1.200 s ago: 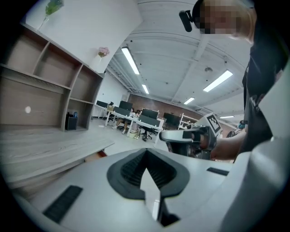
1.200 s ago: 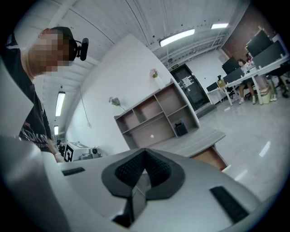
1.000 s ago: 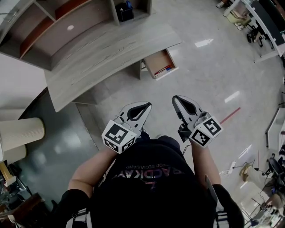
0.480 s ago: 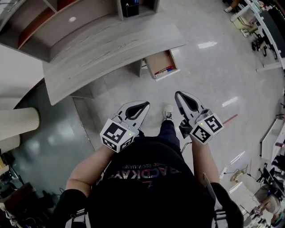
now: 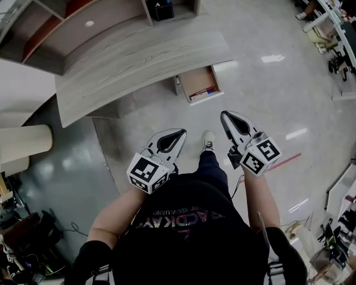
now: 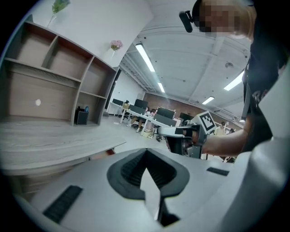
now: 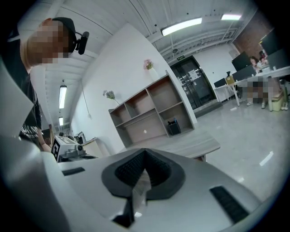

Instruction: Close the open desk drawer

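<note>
The open drawer (image 5: 199, 83) sticks out from under the right end of the curved grey wooden desk (image 5: 128, 61); red and blue items lie inside it. Both grippers hang in the air in front of the person's body, well short of the drawer. My left gripper (image 5: 182, 132) is shut with nothing in it, and my right gripper (image 5: 225, 114) is shut and empty too. In the left gripper view the shut jaws (image 6: 146, 168) point past the desk (image 6: 54, 140), with the right gripper (image 6: 195, 134) beside. The right gripper view shows its shut jaws (image 7: 144, 174) facing the desk (image 7: 192, 144).
A wooden shelf unit (image 5: 83, 25) stands behind the desk with a black box (image 5: 161, 9) in one cell. The person's shoe (image 5: 208, 140) is on the glossy floor between the grippers. A cream column (image 5: 22, 146) stands at the left; a red floor line (image 5: 285, 161) runs at the right.
The person has stepped toward the desk, a foot now showing between the grippers. Both grippers moved along with the body and stayed shut. The drawer is still open.
</note>
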Demonstrator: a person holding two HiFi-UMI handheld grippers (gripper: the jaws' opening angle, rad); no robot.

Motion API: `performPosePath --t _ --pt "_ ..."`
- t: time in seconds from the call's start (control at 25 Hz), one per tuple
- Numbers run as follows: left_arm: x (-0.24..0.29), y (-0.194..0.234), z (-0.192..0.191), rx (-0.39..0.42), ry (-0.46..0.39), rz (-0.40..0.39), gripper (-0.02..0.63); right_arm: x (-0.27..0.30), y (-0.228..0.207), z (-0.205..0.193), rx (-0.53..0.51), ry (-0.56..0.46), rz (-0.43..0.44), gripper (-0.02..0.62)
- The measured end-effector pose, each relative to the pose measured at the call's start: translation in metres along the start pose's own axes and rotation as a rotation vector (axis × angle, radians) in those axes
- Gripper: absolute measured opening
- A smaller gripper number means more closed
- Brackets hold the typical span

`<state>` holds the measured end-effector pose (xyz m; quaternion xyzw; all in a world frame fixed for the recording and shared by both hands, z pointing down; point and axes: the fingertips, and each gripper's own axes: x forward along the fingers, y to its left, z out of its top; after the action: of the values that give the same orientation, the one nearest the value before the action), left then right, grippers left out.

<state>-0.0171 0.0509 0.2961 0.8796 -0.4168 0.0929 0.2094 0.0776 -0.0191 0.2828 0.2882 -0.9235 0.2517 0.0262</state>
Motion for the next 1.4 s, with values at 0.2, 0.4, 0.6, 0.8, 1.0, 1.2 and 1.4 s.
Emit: performPosePath --t 0.2,0.4,0.6,0.8,1.0,1.2,1.4 --pt "0.015 0.005 -0.004 0.001 0.035 0.014 0.011 0.002 -0.021 -0.011 0.002 0.027 -0.021 0.012" --pt "0.030 0.007 -0.021 -0.006 0.079 0.016 0.011 -0.002 -0.037 -0.027 0.032 0.037 -0.034 0.012" --pt "0.043 0.022 -0.030 -0.010 0.103 0.033 0.012 0.002 -0.049 -0.041 0.051 0.059 -0.050 0.012" --pt "0.059 0.032 -0.036 0.007 0.098 0.069 0.012 0.001 -0.067 -0.053 0.032 0.082 -0.073 0.012" --pt "0.069 0.039 -0.054 0.036 0.110 0.115 0.011 0.001 -0.089 -0.067 0.012 0.113 -0.086 0.012" --pt "0.082 0.053 -0.061 0.114 0.043 0.182 0.012 0.012 -0.116 -0.082 -0.019 0.149 -0.083 0.012" --pt "0.093 0.068 -0.077 0.094 -0.026 0.289 0.012 0.016 -0.142 -0.102 -0.088 0.209 -0.089 0.013"
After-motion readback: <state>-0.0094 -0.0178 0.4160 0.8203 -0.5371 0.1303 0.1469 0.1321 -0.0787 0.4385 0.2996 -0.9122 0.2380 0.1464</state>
